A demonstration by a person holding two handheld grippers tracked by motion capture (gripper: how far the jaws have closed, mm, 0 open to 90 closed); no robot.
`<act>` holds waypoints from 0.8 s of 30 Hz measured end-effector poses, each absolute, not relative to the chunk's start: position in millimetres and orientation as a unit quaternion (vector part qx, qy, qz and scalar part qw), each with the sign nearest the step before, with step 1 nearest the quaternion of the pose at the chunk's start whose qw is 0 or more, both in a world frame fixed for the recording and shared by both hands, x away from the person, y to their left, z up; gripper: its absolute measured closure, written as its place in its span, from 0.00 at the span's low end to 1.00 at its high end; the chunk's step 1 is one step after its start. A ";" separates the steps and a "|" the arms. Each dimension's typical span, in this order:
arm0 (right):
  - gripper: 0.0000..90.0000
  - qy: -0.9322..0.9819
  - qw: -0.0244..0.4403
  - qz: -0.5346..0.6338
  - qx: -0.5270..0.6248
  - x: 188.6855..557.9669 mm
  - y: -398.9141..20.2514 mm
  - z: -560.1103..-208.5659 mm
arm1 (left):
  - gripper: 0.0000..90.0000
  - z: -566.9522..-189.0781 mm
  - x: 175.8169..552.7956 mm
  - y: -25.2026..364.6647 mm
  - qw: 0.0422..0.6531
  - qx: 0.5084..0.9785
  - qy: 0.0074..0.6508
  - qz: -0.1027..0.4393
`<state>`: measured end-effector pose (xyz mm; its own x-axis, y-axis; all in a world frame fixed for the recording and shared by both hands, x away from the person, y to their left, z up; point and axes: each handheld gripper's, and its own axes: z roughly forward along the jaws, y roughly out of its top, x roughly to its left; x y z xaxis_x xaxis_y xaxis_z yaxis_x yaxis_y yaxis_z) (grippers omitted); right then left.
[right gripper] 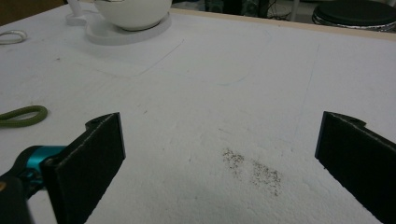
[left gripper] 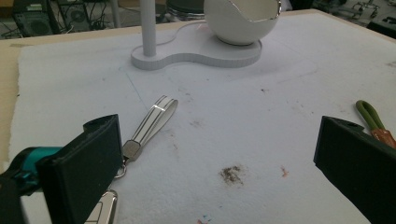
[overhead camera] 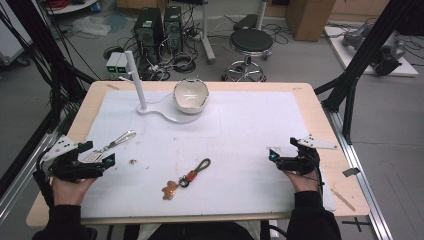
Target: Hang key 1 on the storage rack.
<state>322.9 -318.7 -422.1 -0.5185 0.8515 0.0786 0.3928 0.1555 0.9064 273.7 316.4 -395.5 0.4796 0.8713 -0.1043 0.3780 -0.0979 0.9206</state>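
A keychain with a green cord loop [overhead camera: 202,165] and orange-brown tags [overhead camera: 172,188] lies on the white mat [overhead camera: 240,130], front centre. A key fob on a silver-white strap [overhead camera: 120,139] lies at the left, right by my left gripper [overhead camera: 97,153], which is open and empty. From the left gripper view [left gripper: 218,140] the strap [left gripper: 153,119] runs beside the left jaw, and the green loop [left gripper: 369,114] sits beyond the right jaw. My right gripper [overhead camera: 283,149] rests open at the mat's right side, empty [right gripper: 219,135]. The green loop [right gripper: 23,115] lies well off to its left.
A white stand with an upright pole [overhead camera: 135,80] and a white egg-shaped bowl [overhead camera: 191,95] occupies the back centre of the mat. Small dirt specks [overhead camera: 133,161] mark the mat. The table's wooden edge [overhead camera: 325,120] borders the mat. Stool, computers and cables are on the floor behind.
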 end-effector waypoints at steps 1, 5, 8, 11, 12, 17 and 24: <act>0.01 0.723 0.232 0.486 0.433 322.7 -318.1 -422.2 | 0.02 -394.5 274.4 313.2 0.500 0.701 0.444 0.247; 0.01 0.724 0.232 0.485 0.432 323.1 -318.0 -422.4 | 0.02 -394.1 276.1 306.8 0.502 0.704 0.442 0.240; 0.01 0.727 0.232 0.484 0.429 322.8 -317.3 -422.4 | 0.02 -393.9 277.0 303.1 0.500 0.708 0.438 0.238; 0.01 0.728 0.234 0.482 0.427 323.1 -317.0 -422.7 | 0.02 -392.6 278.2 294.9 0.499 0.715 0.431 0.231; 0.01 0.728 0.234 0.482 0.427 323.2 -317.0 -422.7 | 0.02 -391.9 278.4 293.2 0.499 0.717 0.428 0.229; 0.01 0.729 0.234 0.481 0.428 323.0 -316.4 -422.8 | 0.02 -388.4 279.0 281.9 0.503 0.723 0.417 0.223; 0.01 0.733 0.240 0.473 0.426 323.0 -315.3 -423.3 | 0.02 -389.8 280.5 258.0 0.491 0.747 0.393 0.215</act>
